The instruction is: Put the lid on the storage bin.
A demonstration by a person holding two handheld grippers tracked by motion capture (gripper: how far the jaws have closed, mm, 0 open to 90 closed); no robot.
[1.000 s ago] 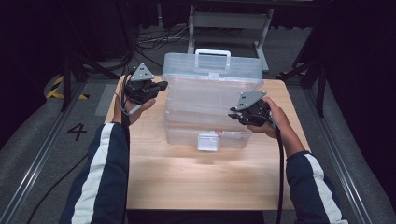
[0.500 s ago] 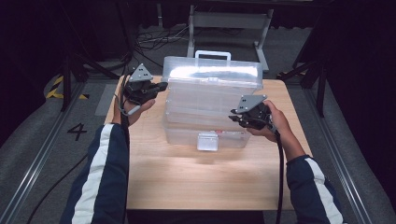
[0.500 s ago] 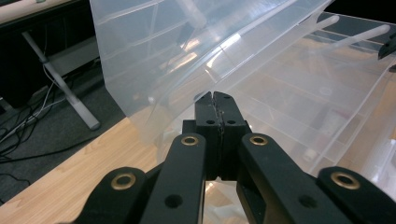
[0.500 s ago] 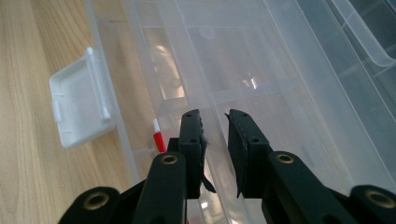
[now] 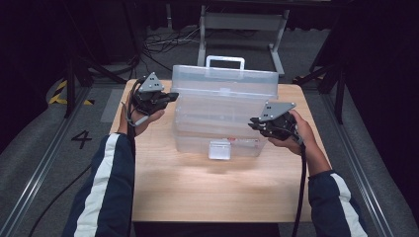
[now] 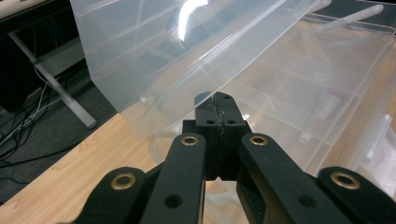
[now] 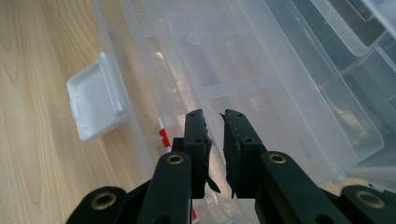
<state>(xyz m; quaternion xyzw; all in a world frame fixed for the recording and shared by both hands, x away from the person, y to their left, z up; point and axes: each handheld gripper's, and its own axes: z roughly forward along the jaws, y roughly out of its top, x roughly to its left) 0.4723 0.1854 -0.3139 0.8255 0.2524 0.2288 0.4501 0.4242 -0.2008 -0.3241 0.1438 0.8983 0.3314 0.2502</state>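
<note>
The left gripper [image 5: 170, 96] sits at the left end of a clear plastic organiser box [image 5: 222, 121] on the wooden table [image 5: 197, 187], its jaws pressed together on the edge of the raised lid [image 6: 187, 60], which tilts up and away just beyond the tips. Ahead of it lie the box's open compartments, and a white latch [image 5: 220, 149] hangs at the front wall. The right gripper [image 5: 253, 123] sits at the box's right front, its jaws slightly parted over the rim, the latch to their left.
</note>
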